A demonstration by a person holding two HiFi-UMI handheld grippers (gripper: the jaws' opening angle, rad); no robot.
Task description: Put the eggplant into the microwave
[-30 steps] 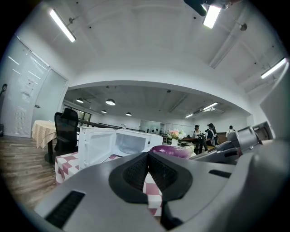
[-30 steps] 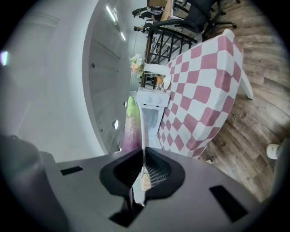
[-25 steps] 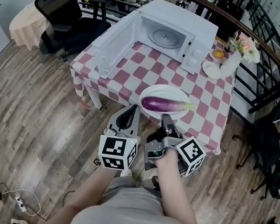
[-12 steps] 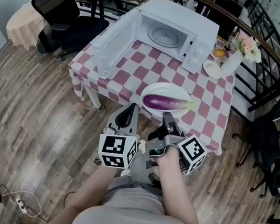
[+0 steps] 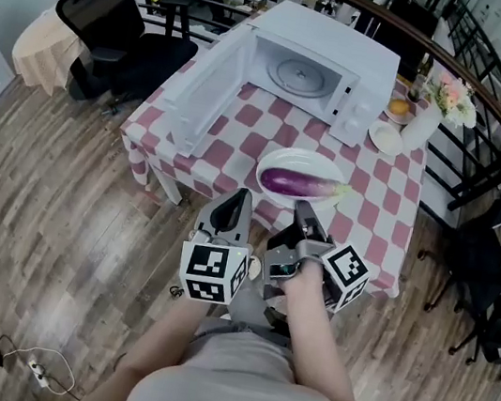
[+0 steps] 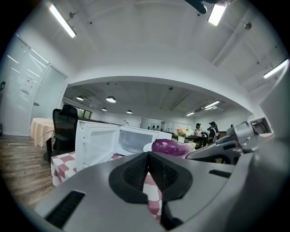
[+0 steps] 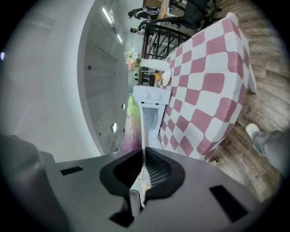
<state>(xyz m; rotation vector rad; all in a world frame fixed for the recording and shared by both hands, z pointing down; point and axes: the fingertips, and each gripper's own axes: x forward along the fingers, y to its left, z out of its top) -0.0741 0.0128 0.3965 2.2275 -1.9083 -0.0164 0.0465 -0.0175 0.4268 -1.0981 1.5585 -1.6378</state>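
Note:
A purple eggplant (image 5: 296, 184) lies on a white plate (image 5: 306, 163). My right gripper (image 5: 304, 211) is shut on the plate's near rim and holds it over the near part of the checkered table (image 5: 242, 136). In the right gripper view the plate (image 7: 141, 122) runs edge-on out of the closed jaws, with the eggplant (image 7: 131, 127) beside it. My left gripper (image 5: 236, 204) is shut on nothing, just left of the plate and apart from it. The white microwave (image 5: 344, 39) stands at the table's far side, its door (image 5: 201, 96) swung open to the left and its cavity bare.
Right of the microwave are a vase of flowers (image 5: 431, 116), a small plate with an orange (image 5: 397, 106) and a bare saucer (image 5: 387, 137). A black office chair (image 5: 110, 19) stands far left. A dark railing (image 5: 492, 121) curves behind the table.
Both grippers have moved forward toward the microwave, the right one carrying the plate and eggplant along. Neither gripper's jaws have changed.

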